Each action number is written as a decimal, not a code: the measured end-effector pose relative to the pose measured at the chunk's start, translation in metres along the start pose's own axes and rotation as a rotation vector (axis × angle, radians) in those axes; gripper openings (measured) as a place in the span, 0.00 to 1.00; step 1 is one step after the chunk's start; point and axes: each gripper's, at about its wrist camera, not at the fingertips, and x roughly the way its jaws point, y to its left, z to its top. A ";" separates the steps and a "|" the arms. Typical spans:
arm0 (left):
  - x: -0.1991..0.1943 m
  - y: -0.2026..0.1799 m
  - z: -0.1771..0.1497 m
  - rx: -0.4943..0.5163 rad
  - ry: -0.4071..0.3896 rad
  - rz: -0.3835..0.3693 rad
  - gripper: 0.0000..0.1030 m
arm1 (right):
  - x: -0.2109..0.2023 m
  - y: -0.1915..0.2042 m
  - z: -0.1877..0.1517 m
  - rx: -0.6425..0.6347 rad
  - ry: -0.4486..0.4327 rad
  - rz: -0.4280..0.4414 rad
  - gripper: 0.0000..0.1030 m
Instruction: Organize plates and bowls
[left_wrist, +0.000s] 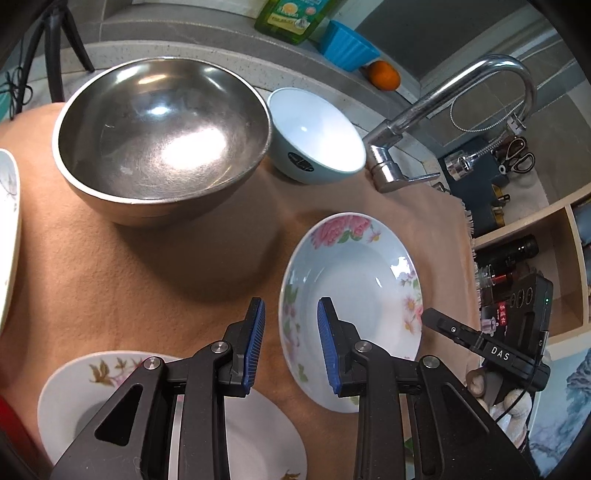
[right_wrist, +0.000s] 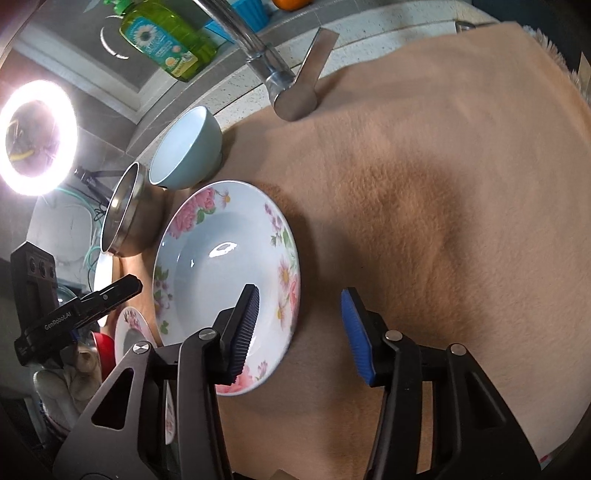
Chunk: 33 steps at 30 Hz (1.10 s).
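Note:
A flowered deep plate (left_wrist: 351, 306) (right_wrist: 225, 280) lies on the tan cloth. My left gripper (left_wrist: 291, 343) is open, its jaws astride the plate's left rim. My right gripper (right_wrist: 299, 328) is open, its jaws astride the plate's right rim. A steel bowl (left_wrist: 162, 136) (right_wrist: 125, 210) and a light blue bowl (left_wrist: 314, 136) (right_wrist: 184, 147) stand behind. A white plate with gold leaves (left_wrist: 85, 398) lies under my left gripper. Another white plate (left_wrist: 7, 221) is at the left edge.
A chrome faucet (left_wrist: 424, 118) (right_wrist: 273, 66) rises behind the cloth (right_wrist: 424, 184). A green soap bottle (right_wrist: 166, 37), a blue cup (left_wrist: 347, 44) and an orange (left_wrist: 384, 75) sit on the back ledge. A ring light (right_wrist: 37, 136) glares at left. Shelves (left_wrist: 535, 258) stand right.

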 end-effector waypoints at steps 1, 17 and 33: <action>0.001 0.001 0.001 0.000 0.005 -0.001 0.27 | 0.002 0.001 0.001 0.002 0.002 0.000 0.47; 0.020 0.002 0.000 0.021 0.054 -0.005 0.23 | 0.020 0.009 0.007 -0.017 0.044 -0.014 0.25; 0.028 -0.011 -0.004 0.085 0.062 0.032 0.17 | 0.024 0.019 0.008 -0.083 0.073 -0.043 0.15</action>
